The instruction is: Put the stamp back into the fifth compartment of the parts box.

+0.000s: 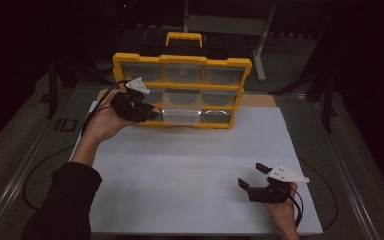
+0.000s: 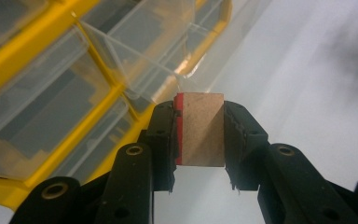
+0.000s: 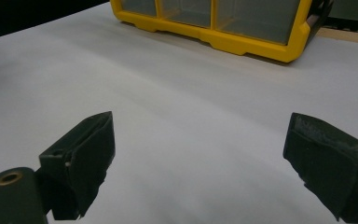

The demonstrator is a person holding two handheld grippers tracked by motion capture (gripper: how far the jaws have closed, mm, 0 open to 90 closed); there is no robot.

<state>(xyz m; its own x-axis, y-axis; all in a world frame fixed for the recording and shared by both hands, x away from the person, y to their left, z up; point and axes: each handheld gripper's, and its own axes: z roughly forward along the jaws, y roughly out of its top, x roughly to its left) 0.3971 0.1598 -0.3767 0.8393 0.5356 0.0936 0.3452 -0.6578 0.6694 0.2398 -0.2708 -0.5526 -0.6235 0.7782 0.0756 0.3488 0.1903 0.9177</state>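
Observation:
A yellow organizer case (image 1: 182,90) with clear drawers stands upright at the back of the white table; one clear drawer (image 1: 181,115) in its bottom row is pulled out. My left gripper (image 1: 150,113) is held up at the case's lower left, just beside that drawer. Its jaws are shut on a small wooden block with a red side (image 2: 200,129), which hangs above the table close to the clear drawers (image 2: 135,51). My right gripper (image 1: 250,175) rests near the table's front right corner, open, with nothing between its fingers (image 3: 81,158).
The white table top (image 1: 190,170) spreads between the case and the front edge. The case's yellow frame (image 3: 256,44) lies well ahead of the right gripper. A black cable (image 1: 35,175) loops off the table's left side. Dark floor and metal stands surround the table.

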